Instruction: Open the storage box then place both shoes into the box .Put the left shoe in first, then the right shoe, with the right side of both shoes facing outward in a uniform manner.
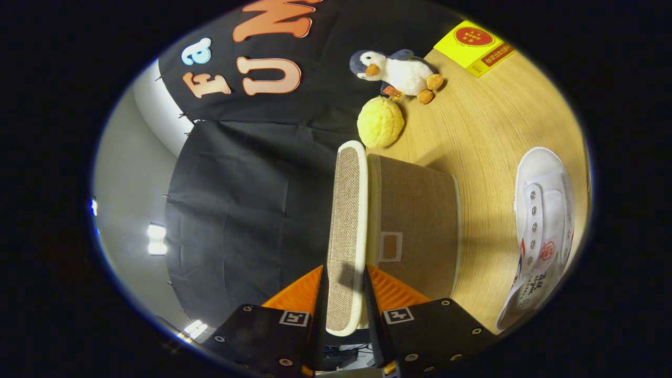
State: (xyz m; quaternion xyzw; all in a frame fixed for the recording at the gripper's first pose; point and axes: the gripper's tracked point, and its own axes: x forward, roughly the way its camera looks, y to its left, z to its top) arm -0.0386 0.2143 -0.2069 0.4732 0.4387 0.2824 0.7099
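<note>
— Gripping the lid (346,231) edge-on, the gripper (344,294) had both orange fingers (391,291) pressed against its two faces, the woven panel running straight ahead between them, wouldn't you say?

— So it looked. The camera was rolled onto its side, so the table (488,131) stood like a wall beside the storage box (415,226). The lid lay tight against the box's mouth, or only just lifted; which of the two could not be told.

— And the shoe?

— One white shoe (541,236) lay on the table on the far side of the box from the lid, apart from it, its long axis roughly parallel to the lid's. A second shoe was not something the speaker could place.

— What did the next move hang on?

— Probably on drawing the lid away from the box along the direction opposite the shoe, clearing the opening. A plush penguin (399,71) and a yellow ball (380,123) sat beyond the box, well clear.
</note>
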